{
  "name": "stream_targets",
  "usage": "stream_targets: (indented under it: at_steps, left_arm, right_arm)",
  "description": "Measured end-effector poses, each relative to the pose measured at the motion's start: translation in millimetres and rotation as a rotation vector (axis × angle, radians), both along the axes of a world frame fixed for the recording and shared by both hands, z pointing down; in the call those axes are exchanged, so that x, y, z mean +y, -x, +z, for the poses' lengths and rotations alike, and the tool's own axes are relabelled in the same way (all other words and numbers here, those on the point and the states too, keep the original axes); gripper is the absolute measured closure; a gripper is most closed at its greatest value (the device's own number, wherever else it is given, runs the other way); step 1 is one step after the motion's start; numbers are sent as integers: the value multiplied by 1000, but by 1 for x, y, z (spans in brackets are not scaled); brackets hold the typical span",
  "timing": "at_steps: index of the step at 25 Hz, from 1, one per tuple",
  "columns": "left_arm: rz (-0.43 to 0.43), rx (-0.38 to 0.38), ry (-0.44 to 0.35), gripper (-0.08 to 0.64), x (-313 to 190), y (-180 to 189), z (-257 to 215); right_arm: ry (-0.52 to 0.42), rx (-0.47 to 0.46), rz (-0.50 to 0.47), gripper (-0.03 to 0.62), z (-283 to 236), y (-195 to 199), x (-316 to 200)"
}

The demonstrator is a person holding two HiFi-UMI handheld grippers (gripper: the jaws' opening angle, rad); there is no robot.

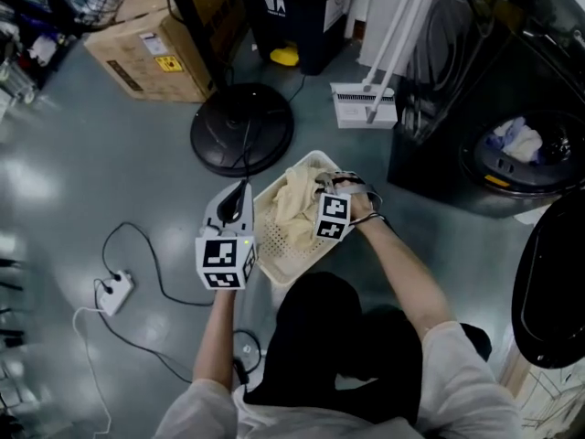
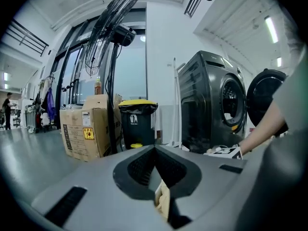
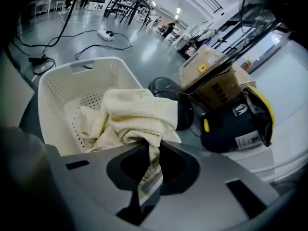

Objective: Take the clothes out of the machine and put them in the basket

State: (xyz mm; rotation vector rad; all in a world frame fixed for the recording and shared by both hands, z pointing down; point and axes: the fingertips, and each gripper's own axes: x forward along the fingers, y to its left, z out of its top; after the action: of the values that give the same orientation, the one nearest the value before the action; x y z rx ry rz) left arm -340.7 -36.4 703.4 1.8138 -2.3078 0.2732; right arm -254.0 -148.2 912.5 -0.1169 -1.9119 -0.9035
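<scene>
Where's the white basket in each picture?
Head view: the basket sits in the middle, on the floor.
Left gripper view: not in it.
Right gripper view: left of middle.
Shared landmark: the black bin with a yellow lid.

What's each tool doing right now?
Left tool: closed, pinching a cream scrap.
Right tool: closed on the cream cloth over the basket.
</scene>
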Motion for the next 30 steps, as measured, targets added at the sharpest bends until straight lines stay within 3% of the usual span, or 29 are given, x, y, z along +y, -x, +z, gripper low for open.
stream_targets:
  at_steps: [7,14,17,19,26,29,30]
  left_arm:
    - [11,-23,6,541,2,-7,-1]
    - [13,-20,10,541,2,-12,4]
    - [24,-21,7,541,-4,-18,4]
    - [36,-20,-1,541,-9,-22,3]
    - [73,-14,-33,541,-30,-32,-3]
    - [79,-14,-38,541,-32,-37,-6]
    - [78,-13,-37,541,-32,-38,-7]
  right_arm:
    - [55,176,-37,529,65,-25,35]
    - [112,200,-37,416,74,-34,45]
    - [155,163,-26,286,61,-35,45]
    - [149,104,-19,256,45,-35,40]
    - [83,-122,98,261,-16,-35,-8]
    - [74,-199,145,353,-40,-35,-20]
    - [73,-222,161,356,-46,-36,-24]
